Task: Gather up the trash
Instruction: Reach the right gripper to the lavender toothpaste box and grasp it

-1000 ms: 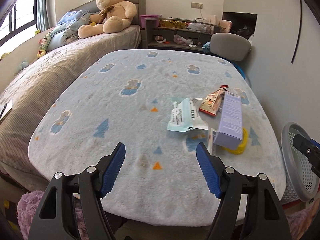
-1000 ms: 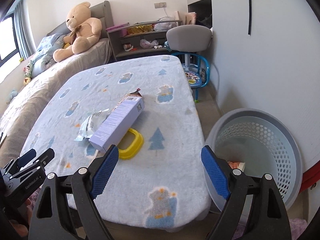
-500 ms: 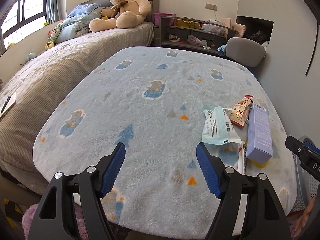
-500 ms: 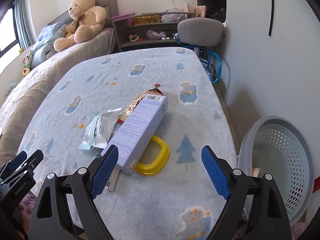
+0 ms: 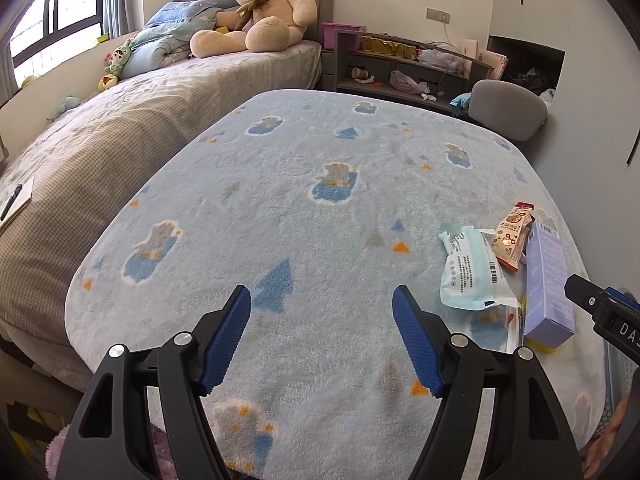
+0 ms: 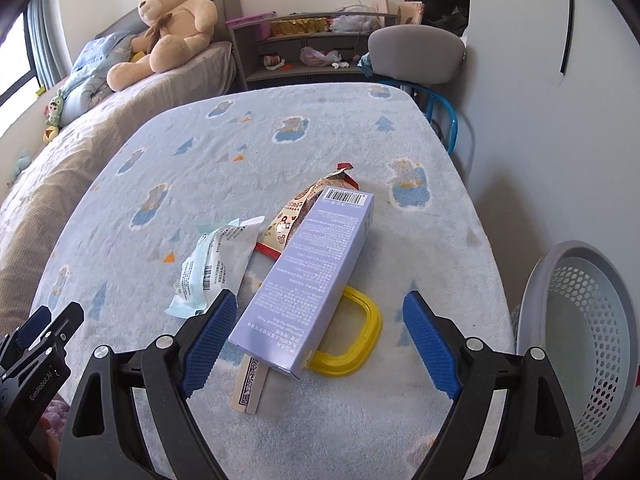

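A purple box (image 6: 312, 276) lies on the blue blanket-covered table (image 6: 280, 152), across a yellow ring (image 6: 356, 344) and a flat card pack (image 6: 250, 384). A teal-white wrapper (image 6: 216, 264) and a red-cream snack wrapper (image 6: 304, 208) lie beside it. My right gripper (image 6: 316, 336) is open, its near end of the box between the jaws. My left gripper (image 5: 322, 332) is open and empty over bare blanket, left of the wrapper (image 5: 472, 268), snack wrapper (image 5: 512, 236) and box (image 5: 546, 276).
A grey perforated basket (image 6: 580, 320) stands on the floor right of the table. A bed (image 5: 100, 128) with a teddy bear (image 5: 260, 8) lies on the left. A grey chair (image 6: 416, 52) and shelves (image 6: 304, 44) stand behind the table.
Both grippers moved forward over the table. The right one swung left from the basket toward the purple box, which now sits between its open jaws. The left view shifted left.
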`<state>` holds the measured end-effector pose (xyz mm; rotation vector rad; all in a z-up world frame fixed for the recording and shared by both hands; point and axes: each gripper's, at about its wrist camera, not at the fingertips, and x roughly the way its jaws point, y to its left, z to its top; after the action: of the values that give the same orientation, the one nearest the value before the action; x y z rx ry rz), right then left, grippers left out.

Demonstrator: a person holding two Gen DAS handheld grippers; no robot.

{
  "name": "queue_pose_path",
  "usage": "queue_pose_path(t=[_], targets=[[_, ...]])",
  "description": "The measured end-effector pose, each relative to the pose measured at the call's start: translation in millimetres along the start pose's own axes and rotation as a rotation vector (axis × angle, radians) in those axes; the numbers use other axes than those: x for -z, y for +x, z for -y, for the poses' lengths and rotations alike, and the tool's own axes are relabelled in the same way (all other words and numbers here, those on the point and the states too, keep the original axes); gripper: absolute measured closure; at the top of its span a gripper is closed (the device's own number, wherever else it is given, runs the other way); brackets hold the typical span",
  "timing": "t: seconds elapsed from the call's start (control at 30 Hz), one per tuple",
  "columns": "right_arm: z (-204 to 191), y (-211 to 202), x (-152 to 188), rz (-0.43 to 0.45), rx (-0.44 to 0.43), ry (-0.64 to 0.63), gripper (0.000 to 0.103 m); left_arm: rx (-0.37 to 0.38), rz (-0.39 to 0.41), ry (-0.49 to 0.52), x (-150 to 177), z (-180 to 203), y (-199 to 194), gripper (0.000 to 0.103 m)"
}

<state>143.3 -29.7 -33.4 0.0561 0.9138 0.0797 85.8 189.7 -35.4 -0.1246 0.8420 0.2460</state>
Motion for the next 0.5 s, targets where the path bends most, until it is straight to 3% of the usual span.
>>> queue_pose_path(t=[0.5], targets=[[-4, 29, -3, -0.039, 0.072, 0.026, 0.019, -0.005, -0.020, -0.006, 8, -3, 11, 0.033]])
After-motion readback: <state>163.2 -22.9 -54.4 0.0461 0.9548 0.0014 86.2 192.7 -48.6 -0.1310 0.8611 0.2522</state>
